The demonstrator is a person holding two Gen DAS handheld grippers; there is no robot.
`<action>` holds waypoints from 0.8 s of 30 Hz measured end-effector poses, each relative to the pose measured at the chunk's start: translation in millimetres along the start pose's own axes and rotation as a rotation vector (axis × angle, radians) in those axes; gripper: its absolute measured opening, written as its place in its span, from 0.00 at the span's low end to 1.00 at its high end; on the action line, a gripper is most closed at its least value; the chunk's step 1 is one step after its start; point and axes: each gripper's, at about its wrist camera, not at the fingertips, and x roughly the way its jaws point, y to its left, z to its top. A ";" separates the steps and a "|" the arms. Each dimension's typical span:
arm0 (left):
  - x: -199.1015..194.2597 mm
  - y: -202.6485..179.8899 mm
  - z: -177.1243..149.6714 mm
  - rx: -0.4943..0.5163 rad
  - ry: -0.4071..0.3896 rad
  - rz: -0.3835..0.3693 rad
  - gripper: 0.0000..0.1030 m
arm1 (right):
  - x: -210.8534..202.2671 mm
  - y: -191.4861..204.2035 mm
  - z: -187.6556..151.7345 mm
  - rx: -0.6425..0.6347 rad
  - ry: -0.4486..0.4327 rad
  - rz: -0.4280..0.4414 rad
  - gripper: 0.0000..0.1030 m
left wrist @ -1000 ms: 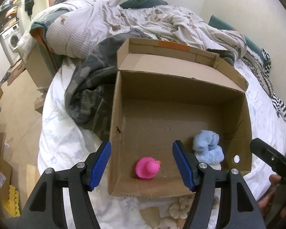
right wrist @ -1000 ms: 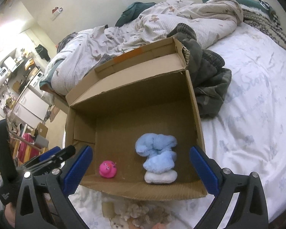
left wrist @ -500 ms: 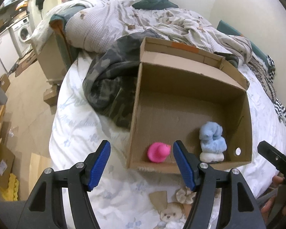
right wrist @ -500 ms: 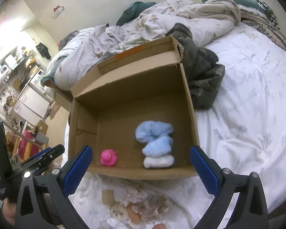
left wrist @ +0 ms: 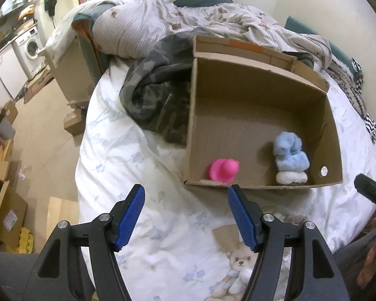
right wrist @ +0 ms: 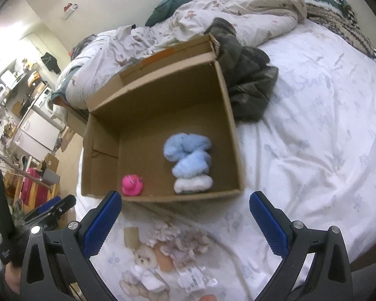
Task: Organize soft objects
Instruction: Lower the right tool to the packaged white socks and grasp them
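Note:
An open cardboard box (left wrist: 238, 85) (right wrist: 228, 105) rests on a white bed. Inside, near its front wall, sit a pink rubber duck (left wrist: 224, 169) (right wrist: 132, 185) and a fluffy light-blue soft toy with a white base (left wrist: 290, 158) (right wrist: 188, 160). My left gripper (left wrist: 186, 200) hovers in front of the box over the sheet, open, nothing between its blue pads. My right gripper (right wrist: 185, 208) is also open and empty, just short of the box's front wall. The right gripper's tip (left wrist: 371, 193) shows at the left wrist view's right edge, and the left gripper (right wrist: 50, 208) at the right wrist view's left.
A dark camouflage garment (left wrist: 158, 92) (right wrist: 245, 75) lies beside the box. A rumpled patterned duvet (left wrist: 188, 22) is piled behind it. The sheet has a teddy-bear print (right wrist: 158, 253) near me. Cardboard boxes (left wrist: 2, 213) and a washing machine (left wrist: 30, 47) stand off the bed.
Both grippers have drawn back from the box: their pads were over its front wall and inside, and now hang over the sheet in front. The toys have not moved.

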 end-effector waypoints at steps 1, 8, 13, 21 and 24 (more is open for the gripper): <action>1.2 3.5 -0.7 -0.011 0.006 0.000 0.64 | 1.3 -2.3 -2.2 0.008 0.013 -0.002 1.00; 30.2 0.2 -18.4 -0.014 0.169 -0.075 0.64 | 13.0 -8.2 -8.4 0.048 0.075 -0.007 1.00; 65.0 -17.0 -38.8 -0.018 0.307 -0.137 0.61 | 19.7 -6.7 -10.5 0.047 0.102 -0.015 1.00; 107.5 -42.5 -50.8 -0.022 0.433 -0.182 0.44 | 33.3 -11.3 -17.9 0.036 0.206 -0.029 1.00; 113.7 -48.3 -52.6 0.009 0.443 -0.146 0.38 | 48.3 -9.7 -30.7 0.018 0.326 0.007 1.00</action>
